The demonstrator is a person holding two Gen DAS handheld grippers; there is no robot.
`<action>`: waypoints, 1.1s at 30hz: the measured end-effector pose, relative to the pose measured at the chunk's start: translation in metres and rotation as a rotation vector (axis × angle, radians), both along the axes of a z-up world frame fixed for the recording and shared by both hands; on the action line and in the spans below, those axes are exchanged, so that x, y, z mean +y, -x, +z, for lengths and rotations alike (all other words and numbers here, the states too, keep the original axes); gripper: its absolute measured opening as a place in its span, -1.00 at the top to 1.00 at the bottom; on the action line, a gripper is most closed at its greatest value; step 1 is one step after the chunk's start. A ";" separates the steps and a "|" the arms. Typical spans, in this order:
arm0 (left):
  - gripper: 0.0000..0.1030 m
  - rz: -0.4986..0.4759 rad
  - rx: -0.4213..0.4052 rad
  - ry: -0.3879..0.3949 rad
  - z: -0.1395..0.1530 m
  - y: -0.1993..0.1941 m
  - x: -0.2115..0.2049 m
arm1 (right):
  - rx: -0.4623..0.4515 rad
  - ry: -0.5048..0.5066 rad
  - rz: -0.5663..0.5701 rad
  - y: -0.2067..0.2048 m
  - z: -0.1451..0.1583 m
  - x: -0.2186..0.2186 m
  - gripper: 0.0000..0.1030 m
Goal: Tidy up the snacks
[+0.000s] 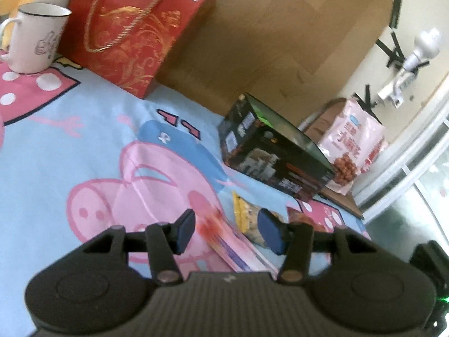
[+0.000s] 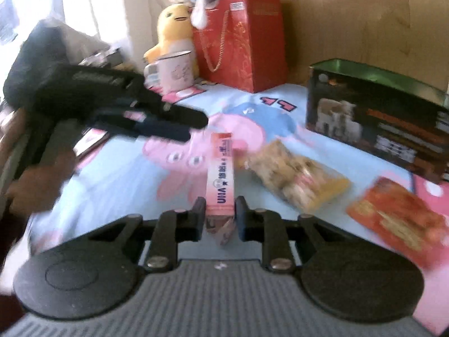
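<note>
My right gripper (image 2: 219, 213) is shut on a long pink snack stick pack (image 2: 221, 174), holding it by one end above the cartoon cloth. The pack also shows in the left wrist view (image 1: 224, 238), between the fingers of my open, empty left gripper (image 1: 228, 231). The left gripper (image 2: 171, 123) hovers at the left in the right wrist view. A yellow clear bag of biscuits (image 2: 294, 179) (image 1: 247, 216) and an orange-red snack packet (image 2: 398, 219) lie on the cloth. An open black box with a green inside (image 2: 376, 118) (image 1: 275, 151) stands behind them.
A red gift bag (image 2: 244, 42) (image 1: 132, 28), a white mug (image 2: 175, 70) (image 1: 36, 36) and a yellow plush (image 2: 174, 31) stand at the back by the wooden headboard. A pink snack bag (image 1: 353, 151) stands beyond the black box at the cloth's edge.
</note>
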State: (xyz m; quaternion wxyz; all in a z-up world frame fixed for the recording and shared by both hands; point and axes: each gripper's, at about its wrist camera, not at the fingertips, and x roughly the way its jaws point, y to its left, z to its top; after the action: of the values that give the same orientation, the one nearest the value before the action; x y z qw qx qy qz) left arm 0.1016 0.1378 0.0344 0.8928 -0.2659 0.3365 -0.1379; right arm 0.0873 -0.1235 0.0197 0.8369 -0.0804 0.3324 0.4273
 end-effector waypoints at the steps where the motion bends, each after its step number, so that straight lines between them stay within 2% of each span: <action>1: 0.02 -0.013 0.001 -0.010 0.000 0.000 -0.004 | -0.018 0.023 -0.010 0.004 -0.001 -0.011 0.47; 4: 0.02 -0.058 0.007 -0.050 -0.003 -0.001 -0.023 | -0.077 0.062 -0.139 0.012 0.003 -0.052 0.31; 5: 0.02 -0.073 0.009 -0.054 -0.004 -0.001 -0.028 | -0.085 0.050 -0.188 0.014 0.006 -0.065 0.22; 6: 0.02 -0.086 0.009 -0.054 -0.004 0.000 -0.034 | -0.086 0.022 -0.242 0.018 0.009 -0.079 0.03; 7: 0.02 -0.098 0.007 -0.055 -0.004 0.001 -0.038 | -0.085 -0.014 -0.289 0.023 0.012 -0.093 0.00; 11: -0.03 -0.135 -0.006 -0.101 0.001 0.005 -0.060 | -0.068 -0.089 -0.382 0.042 0.010 -0.114 -0.01; 16: -0.03 -0.162 0.011 -0.170 -0.002 0.005 -0.083 | -0.088 -0.068 -0.376 0.047 0.001 -0.097 0.00; 19: -0.03 -0.169 0.035 -0.182 -0.006 0.001 -0.090 | -0.105 -0.049 -0.370 0.042 -0.002 -0.084 0.01; 21: 0.06 -0.184 0.054 -0.180 -0.011 -0.001 -0.094 | -0.117 -0.023 -0.359 0.039 -0.003 -0.075 0.06; 22: 0.08 -0.194 0.053 -0.172 -0.012 0.000 -0.095 | -0.099 -0.020 -0.353 0.039 -0.005 -0.071 0.18; 23: 0.09 -0.201 0.054 -0.173 -0.012 0.002 -0.098 | -0.067 -0.017 -0.337 0.037 -0.008 -0.068 0.58; 25: 0.09 -0.192 0.051 -0.199 -0.010 0.007 -0.102 | -0.094 -0.003 -0.349 0.041 -0.010 -0.064 0.56; 28: 0.12 -0.186 0.072 -0.195 -0.005 0.015 -0.106 | -0.082 -0.016 -0.377 0.045 -0.008 -0.066 0.56; 33: 0.12 -0.205 -0.001 -0.218 0.019 0.021 -0.113 | -0.123 -0.093 -0.417 0.047 0.012 -0.075 0.56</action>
State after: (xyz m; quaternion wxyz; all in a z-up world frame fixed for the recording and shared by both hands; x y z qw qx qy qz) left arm 0.0809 0.0252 0.0535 0.8977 -0.1313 0.3747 -0.1912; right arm 0.0400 -0.1989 0.0313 0.9286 0.0029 0.2701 0.2543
